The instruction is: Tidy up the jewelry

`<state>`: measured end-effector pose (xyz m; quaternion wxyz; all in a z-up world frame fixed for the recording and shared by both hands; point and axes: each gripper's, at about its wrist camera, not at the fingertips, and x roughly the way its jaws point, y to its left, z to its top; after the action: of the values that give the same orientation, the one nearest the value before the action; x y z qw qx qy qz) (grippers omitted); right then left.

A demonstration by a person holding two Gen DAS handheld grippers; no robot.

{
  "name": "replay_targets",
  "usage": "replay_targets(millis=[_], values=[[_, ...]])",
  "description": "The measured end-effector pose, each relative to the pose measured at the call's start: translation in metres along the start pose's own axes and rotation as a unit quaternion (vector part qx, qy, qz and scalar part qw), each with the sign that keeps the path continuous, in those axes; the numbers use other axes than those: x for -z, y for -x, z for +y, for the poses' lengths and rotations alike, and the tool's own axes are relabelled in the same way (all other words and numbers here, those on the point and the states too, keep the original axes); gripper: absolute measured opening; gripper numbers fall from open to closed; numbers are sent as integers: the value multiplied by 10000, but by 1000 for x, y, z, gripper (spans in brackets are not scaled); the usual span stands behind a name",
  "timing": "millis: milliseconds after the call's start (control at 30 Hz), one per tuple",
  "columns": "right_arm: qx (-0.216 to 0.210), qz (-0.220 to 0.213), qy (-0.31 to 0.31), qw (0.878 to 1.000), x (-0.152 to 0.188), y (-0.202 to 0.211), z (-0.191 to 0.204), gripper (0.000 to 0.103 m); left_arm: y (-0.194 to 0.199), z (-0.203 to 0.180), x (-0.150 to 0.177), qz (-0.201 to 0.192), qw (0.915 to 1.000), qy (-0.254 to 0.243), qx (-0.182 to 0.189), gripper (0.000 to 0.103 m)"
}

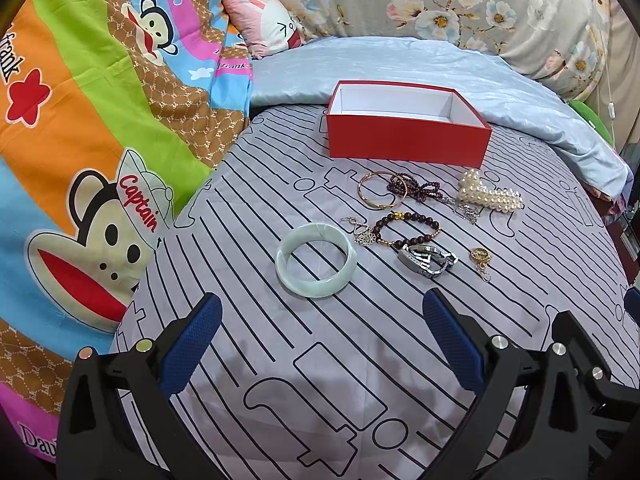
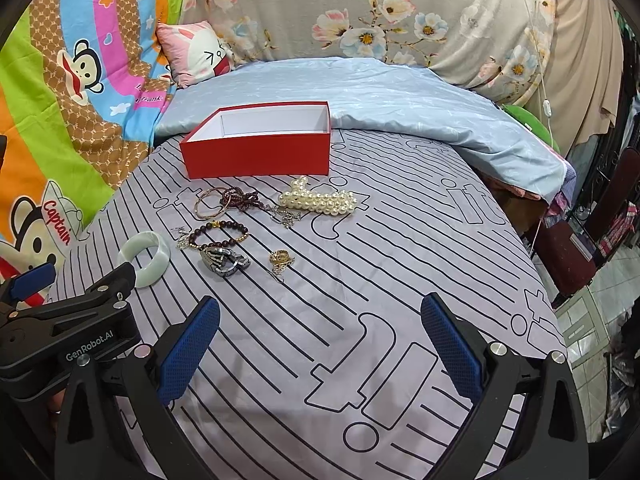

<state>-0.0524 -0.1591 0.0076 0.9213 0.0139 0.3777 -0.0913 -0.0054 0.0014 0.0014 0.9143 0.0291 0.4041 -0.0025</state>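
An open red box (image 1: 404, 140) (image 2: 256, 150) with a white, empty inside stands at the back of the striped bedsheet. In front of it lie a pale jade bangle (image 1: 316, 260) (image 2: 145, 258), a gold bangle (image 1: 382, 190) (image 2: 210, 204), a dark bead bracelet (image 1: 408, 230) (image 2: 222, 234), a pearl bracelet (image 1: 490, 194) (image 2: 320, 198), a metal watch (image 1: 426, 260) (image 2: 224, 262) and a small gold ring piece (image 1: 480, 258) (image 2: 280, 260). My left gripper (image 1: 320, 344) is open, just short of the jade bangle. My right gripper (image 2: 318, 344) is open and empty, short of the watch.
A colourful cartoon quilt (image 1: 80, 140) is piled on the left. A light blue folded blanket (image 1: 440, 72) lies behind the box, with a floral cushion (image 2: 380, 12) behind it. The bed's right edge drops to a chair (image 2: 580, 248) and tiled floor.
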Motion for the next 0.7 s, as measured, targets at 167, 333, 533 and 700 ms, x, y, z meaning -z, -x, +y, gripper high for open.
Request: replay_targets(millis=[167,333,533,700], values=[[-8,-1,2,10000,0,0,0,98,-1,0,1,3,10000,-4,-1,98],[-5,2,2,10000,-1,0,0,98,-2,-2,0,-15,10000,-26,-31,98],[-2,-3,-2,10000,-1,0,0,98,0,-2,0,-38,10000,-25,-19,98],[-9,-3,-6,10000,-1,0,0,98,-1,-3,-1,-24,10000,-38,-43,98]])
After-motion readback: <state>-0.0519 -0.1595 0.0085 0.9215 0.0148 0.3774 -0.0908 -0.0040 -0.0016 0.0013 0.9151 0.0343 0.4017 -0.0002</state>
